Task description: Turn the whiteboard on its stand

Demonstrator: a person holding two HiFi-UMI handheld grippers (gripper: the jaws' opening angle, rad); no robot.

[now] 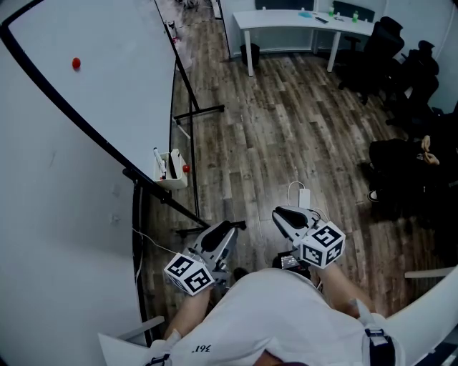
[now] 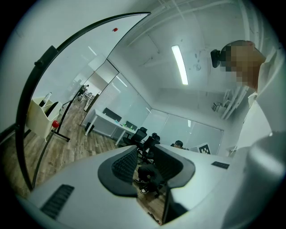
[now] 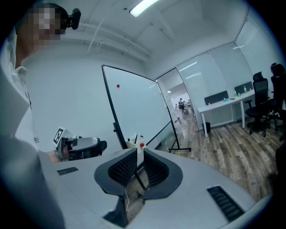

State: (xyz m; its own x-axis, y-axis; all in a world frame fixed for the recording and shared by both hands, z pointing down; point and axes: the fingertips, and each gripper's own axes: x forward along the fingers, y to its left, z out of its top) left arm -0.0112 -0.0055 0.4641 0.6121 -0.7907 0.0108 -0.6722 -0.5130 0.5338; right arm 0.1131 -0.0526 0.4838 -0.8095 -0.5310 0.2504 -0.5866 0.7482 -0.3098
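The whiteboard (image 1: 107,64) fills the upper left of the head view: a white panel in a thin black frame, with a small red magnet (image 1: 75,63) on it. A white marker box (image 1: 172,173) hangs at its lower edge. Its black stand foot (image 1: 202,111) rests on the wood floor. My left gripper (image 1: 232,227) and right gripper (image 1: 279,213) are held low in front of my body, apart from the board. Both stand open with nothing between the pads. The left gripper (image 2: 145,154) looks past the board (image 2: 67,76). The right gripper (image 3: 139,163) faces the board (image 3: 134,107).
A white desk (image 1: 300,21) stands at the back, with black office chairs (image 1: 386,50) to its right. A person in dark clothes (image 1: 408,161) sits at the right edge. A white power adapter (image 1: 303,196) with a cable lies on the floor just ahead. A pale wall (image 1: 64,250) is at my left.
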